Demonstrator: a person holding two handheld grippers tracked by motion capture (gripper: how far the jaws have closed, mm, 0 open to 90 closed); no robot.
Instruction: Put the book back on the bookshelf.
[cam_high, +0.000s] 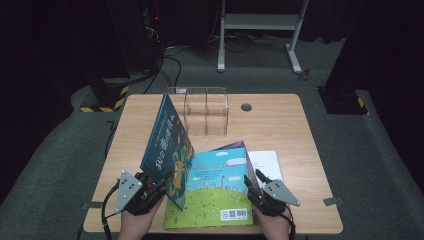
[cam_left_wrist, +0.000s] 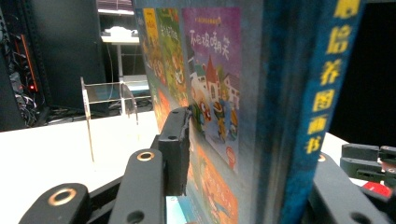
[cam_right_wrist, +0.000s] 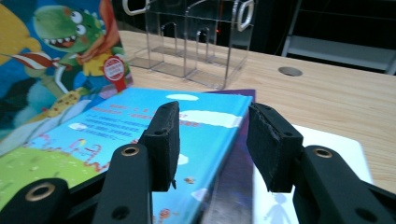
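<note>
A blue picture book (cam_high: 167, 142) stands tilted on its lower edge at the table's front left. My left gripper (cam_high: 161, 181) is shut on its lower corner. In the left gripper view the book (cam_left_wrist: 219, 93) sits between the jaws, with one pad (cam_left_wrist: 180, 140) flat against the cover and the other jaw behind the spine. A light blue and green book (cam_high: 215, 190) lies flat on top of a purple book (cam_high: 235, 145) and a white one (cam_high: 267, 162). My right gripper (cam_high: 252, 181) is open at that stack's right edge. Its pads (cam_right_wrist: 164, 140) hover over the light blue book (cam_right_wrist: 140, 126) and touch nothing.
A clear acrylic rack (cam_high: 205, 111) with upright dividers stands at the back middle of the wooden table (cam_high: 285, 130). A round cable hole (cam_high: 246, 107) lies to its right. A white metal frame (cam_high: 260, 22) and cables are on the floor behind the table.
</note>
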